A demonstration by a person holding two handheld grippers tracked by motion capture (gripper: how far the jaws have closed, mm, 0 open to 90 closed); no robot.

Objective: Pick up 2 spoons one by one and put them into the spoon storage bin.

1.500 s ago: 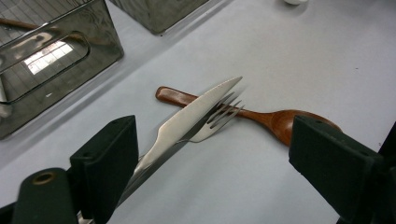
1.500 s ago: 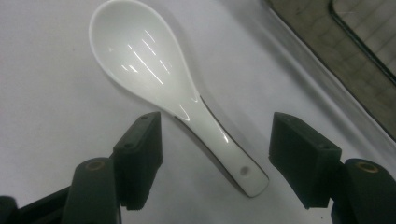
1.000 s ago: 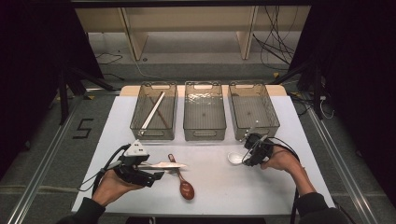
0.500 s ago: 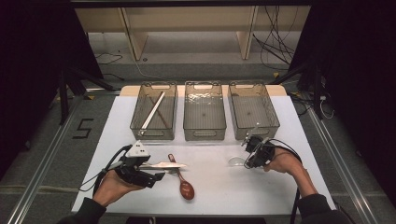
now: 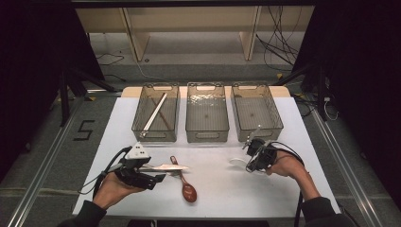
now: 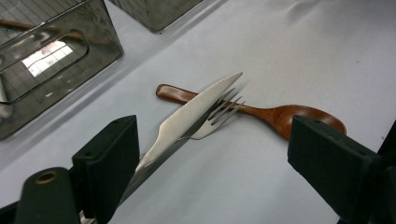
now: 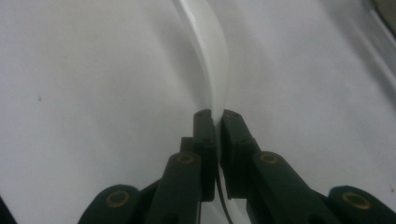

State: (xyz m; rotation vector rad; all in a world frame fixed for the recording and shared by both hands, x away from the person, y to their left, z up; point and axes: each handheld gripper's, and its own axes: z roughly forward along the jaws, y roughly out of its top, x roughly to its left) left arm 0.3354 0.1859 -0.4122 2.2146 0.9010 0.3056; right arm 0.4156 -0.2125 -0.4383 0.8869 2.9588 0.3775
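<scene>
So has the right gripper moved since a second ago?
Yes, slightly: the right gripper has dropped toward the table's near edge, away from the right bin, its jaws closing onto the white spoon.

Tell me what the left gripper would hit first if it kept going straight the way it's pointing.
Probably the wooden spoon: the left gripper, jaws wide apart, points across the table at it, with a knife and a fork lying over its handle. Depth is unclear.
</scene>
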